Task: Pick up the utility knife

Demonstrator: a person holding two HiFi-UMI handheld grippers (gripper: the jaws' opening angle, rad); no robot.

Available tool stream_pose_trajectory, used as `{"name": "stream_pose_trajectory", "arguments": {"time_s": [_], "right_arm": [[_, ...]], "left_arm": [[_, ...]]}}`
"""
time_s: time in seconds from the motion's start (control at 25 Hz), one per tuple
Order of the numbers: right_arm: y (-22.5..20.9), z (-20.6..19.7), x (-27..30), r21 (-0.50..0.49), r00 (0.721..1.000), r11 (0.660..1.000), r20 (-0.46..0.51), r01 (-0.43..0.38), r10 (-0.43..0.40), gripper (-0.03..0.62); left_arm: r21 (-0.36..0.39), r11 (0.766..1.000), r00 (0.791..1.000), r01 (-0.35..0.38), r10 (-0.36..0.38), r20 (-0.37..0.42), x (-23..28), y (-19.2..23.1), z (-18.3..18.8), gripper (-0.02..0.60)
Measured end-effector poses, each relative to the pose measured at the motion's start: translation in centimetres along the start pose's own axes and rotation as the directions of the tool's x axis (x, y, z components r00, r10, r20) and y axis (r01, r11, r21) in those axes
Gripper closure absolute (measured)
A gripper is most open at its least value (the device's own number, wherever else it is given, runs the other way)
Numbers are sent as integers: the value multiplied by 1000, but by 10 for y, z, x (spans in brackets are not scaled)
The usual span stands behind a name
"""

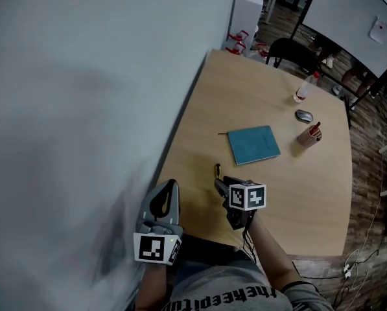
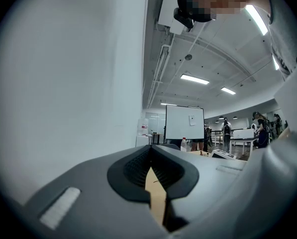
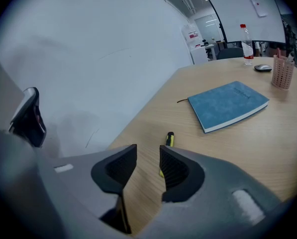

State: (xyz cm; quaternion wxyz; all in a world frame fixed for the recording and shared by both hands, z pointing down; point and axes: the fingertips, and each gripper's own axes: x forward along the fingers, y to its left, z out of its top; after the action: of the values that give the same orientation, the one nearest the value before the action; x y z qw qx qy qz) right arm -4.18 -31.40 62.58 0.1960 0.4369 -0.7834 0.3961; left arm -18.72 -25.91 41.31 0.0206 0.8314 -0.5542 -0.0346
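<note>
The utility knife [image 1: 217,172], yellow and black, lies on the wooden table [image 1: 297,193] near its left edge. My right gripper [image 1: 220,186] hovers just behind it, tilted down, open, with only bare wood between its jaws. In the right gripper view the knife [image 3: 170,139] pokes out past the right finger [image 3: 180,171], which hides its near end; the gripper's [image 3: 148,152] jaws stand apart. My left gripper [image 1: 170,188] is at the table's near left corner by the wall, pointing level. Its [image 2: 150,149] tips meet, with nothing held.
A blue notebook [image 1: 253,144] lies mid-table beyond the knife. Further off are a pencil cup [image 1: 308,135], a mouse [image 1: 303,115] and a water bottle [image 1: 301,91]. A grey wall [image 1: 83,109] runs along the table's left side. A black chair [image 1: 290,52] stands at the far end.
</note>
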Motion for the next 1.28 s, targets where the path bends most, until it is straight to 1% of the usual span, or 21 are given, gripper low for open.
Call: {"name": "stream_pose_trajectory", "arguments": {"time_s": [0.12,0.44,0.68,0.84,0.96,1.12,1.28], "right_arm": [[-7,-7,8,10,999,1000,-25,26,-26,436],[-17,-15,28,-28,993,996,-77,84,-85,433],[-27,-13,40,-82,984,986,-92,146,-153,433],[-31,-13,47,-146,974,971,-102,187,-203,433],[-34,-18,52,-170,965,962,-118,213,-234,433],[-35,-20,52,-206,954,946,-112,250,-276,442],[-36,-19,53,-249,950,933,-104,261,-293,488]], "left_arm": [[-5,1000,1000,5,-5,-6,3,2,-3,561],[-14,1000,1000,5,-6,-20,7,8,-10,561],[-14,1000,1000,-2,2,-29,7,13,-14,561],[-14,1000,999,-9,9,-34,7,17,-15,561],[-13,1000,999,-11,11,-38,9,19,-16,561],[-14,1000,999,-17,17,-37,10,24,-14,561],[-18,1000,999,-26,25,-36,11,27,-14,561]]}}
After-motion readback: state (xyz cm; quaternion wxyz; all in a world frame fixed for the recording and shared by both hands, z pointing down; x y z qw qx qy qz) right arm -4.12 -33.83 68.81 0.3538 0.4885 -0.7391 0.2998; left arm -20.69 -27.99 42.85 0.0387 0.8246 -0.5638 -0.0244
